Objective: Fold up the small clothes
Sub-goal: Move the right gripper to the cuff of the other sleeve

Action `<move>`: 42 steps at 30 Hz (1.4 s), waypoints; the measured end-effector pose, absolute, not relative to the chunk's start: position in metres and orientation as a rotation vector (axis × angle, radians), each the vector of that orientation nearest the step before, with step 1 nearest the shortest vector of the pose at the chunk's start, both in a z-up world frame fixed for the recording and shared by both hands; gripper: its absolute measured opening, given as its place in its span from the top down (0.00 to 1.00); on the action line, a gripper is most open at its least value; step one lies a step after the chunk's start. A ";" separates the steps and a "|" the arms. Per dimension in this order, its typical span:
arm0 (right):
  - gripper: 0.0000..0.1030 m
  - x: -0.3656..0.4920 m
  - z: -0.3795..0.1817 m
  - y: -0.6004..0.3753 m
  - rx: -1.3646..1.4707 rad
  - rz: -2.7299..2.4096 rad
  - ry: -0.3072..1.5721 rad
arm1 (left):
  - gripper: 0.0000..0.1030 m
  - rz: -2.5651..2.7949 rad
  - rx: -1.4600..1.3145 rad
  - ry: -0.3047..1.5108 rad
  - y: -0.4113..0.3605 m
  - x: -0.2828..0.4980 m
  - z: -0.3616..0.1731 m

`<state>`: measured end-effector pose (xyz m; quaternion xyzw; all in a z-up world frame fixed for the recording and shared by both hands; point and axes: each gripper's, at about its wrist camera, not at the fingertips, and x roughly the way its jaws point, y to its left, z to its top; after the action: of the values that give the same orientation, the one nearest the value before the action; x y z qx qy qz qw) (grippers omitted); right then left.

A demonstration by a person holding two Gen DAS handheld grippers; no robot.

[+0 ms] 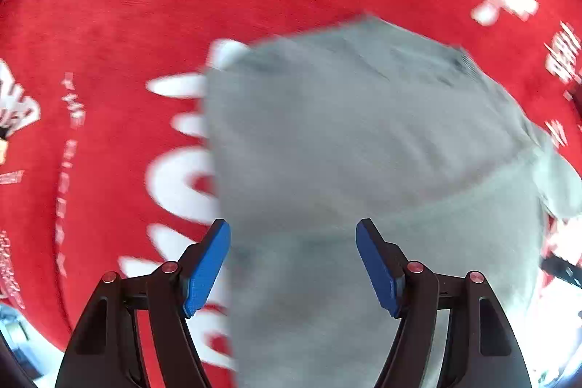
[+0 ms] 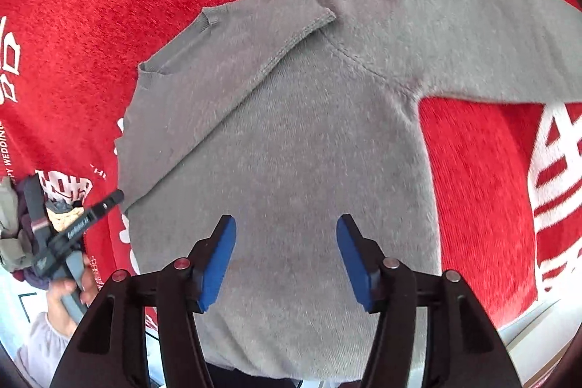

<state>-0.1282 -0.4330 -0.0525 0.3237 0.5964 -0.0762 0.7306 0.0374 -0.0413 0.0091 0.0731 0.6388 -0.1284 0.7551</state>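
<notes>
Red plush cloth (image 2: pixel 473 170), short-piled and printed with white characters and lettering, is spread as the work surface.

Item: grey sweater (image 2: pixel 291 133), small, laid flat on the cloth. Fine fuzzy knit, ribbed round neckband, raglan-type seam lines. One sleeve is folded across the chest; the other is extended outward, toward the right of the right wrist view. Judged light, soft and limp, easily creased, not slippery on the pile, not fragile. Hold is best taken at the extended sleeve's cuff or shoulder seam, or at the hem corners.

Left gripper (image 1: pixel 293 264): blue ribbed pads, set wide apart above the sweater; nothing is pinched.

Right gripper (image 2: pixel 285 262): pads likewise parted over the lower body panel; nothing is gripped.

Also noted at the left edge of the right wrist view: a person's hand (image 2: pixel 67 293) on the left gripper's handle, beside a pile of other clothes (image 2: pixel 14 228).
</notes>
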 end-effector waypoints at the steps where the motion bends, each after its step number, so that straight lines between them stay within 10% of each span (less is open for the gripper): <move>1: 0.40 -0.133 -0.052 -0.435 0.719 -0.170 1.313 | 0.30 -0.304 0.159 1.408 -0.052 0.026 0.010; 21: 0.39 -0.202 -0.058 -0.547 0.864 -0.306 1.247 | 0.28 -0.458 0.305 1.539 -0.206 -0.052 -0.026; 23: 0.38 -0.206 -0.056 -0.563 0.877 -0.319 1.229 | 0.00 -0.448 0.329 1.546 -0.221 -0.056 -0.028; 26: 0.23 -0.215 -0.053 -0.585 0.913 -0.338 1.183 | 0.00 -0.458 0.352 1.539 -0.243 -0.060 -0.029; 42: 0.23 -0.272 -0.056 -0.701 1.188 -0.458 0.873 | 0.00 -0.547 0.349 1.591 -0.339 -0.061 -0.048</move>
<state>-0.2724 -0.7008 -0.0560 0.5366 0.3945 -0.2069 0.7167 -0.0614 -0.3390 -0.0485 0.1538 0.7013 -0.2412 0.6530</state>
